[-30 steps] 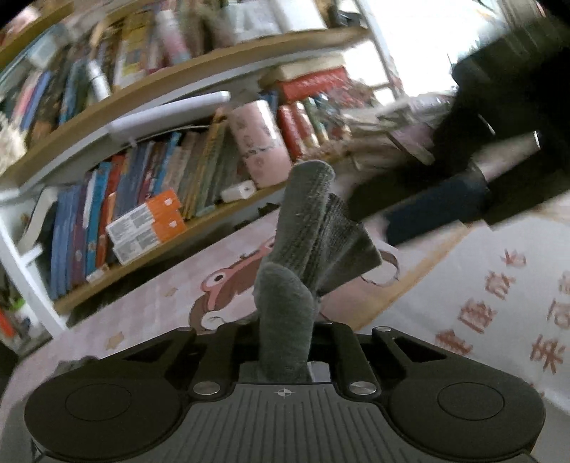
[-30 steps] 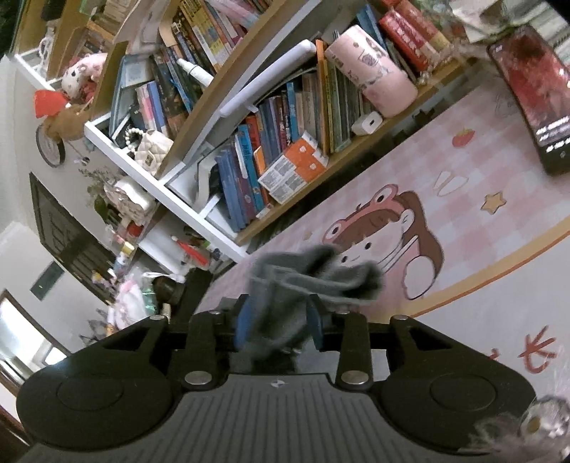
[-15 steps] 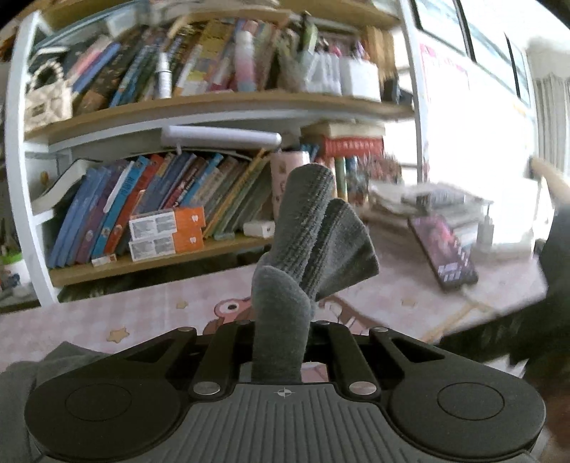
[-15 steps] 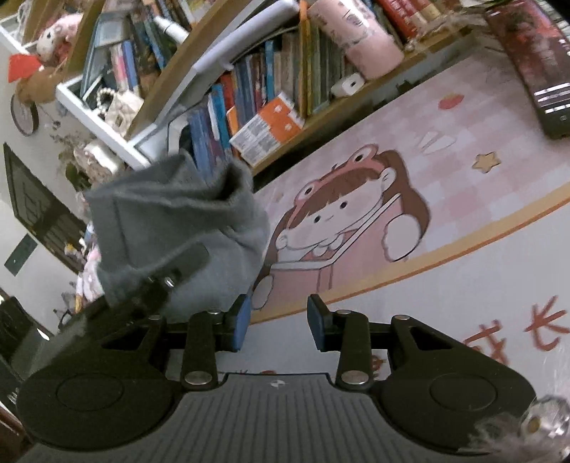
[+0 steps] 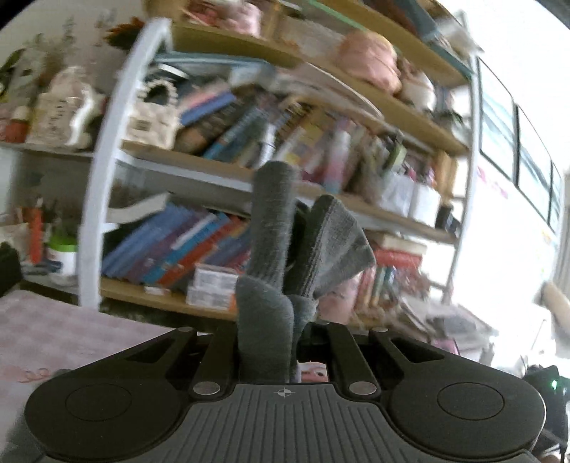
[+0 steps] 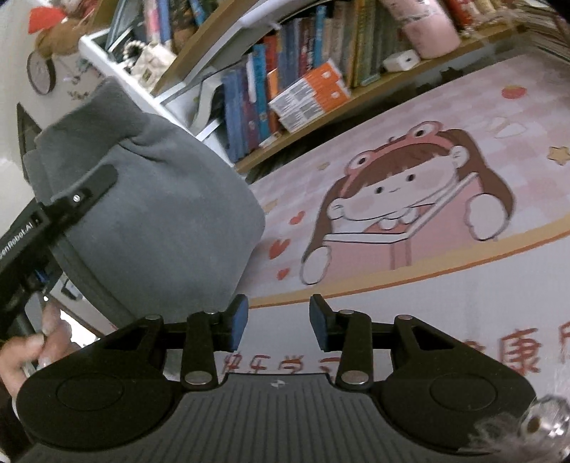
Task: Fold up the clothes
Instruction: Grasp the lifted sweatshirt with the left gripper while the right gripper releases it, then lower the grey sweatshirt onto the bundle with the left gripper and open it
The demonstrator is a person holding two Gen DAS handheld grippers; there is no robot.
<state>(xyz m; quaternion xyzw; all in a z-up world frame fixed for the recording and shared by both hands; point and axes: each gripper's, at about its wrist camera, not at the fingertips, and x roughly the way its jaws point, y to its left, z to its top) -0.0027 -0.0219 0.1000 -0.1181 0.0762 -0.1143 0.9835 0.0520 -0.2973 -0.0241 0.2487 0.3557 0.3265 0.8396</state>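
A grey knit garment [image 5: 274, 228] stands bunched up between the black fingers of my left gripper [image 5: 281, 320], which is shut on it and held up in front of the bookshelf. In the right wrist view the same grey garment [image 6: 153, 213] hangs as a rounded bundle at the left, with one black finger [image 6: 87, 187] of the left gripper across it. My right gripper [image 6: 278, 320] hovers over the mat beside the bundle. Its jaws are opening, the blue pads [image 6: 238, 320] stand apart, and nothing is between them.
A pink mat [image 6: 445, 117] with a cartoon girl covers the table. Behind it is a wooden bookshelf [image 6: 342, 103] with books, orange boxes [image 6: 310, 94] and a pink roll [image 6: 427, 32]. A person's hand [image 6: 25, 352] grips the left tool's handle at lower left.
The right gripper let go of the grey garment and its pads spread apart. The left gripper rose and rolled, carrying the garment up and off to the right gripper's left.
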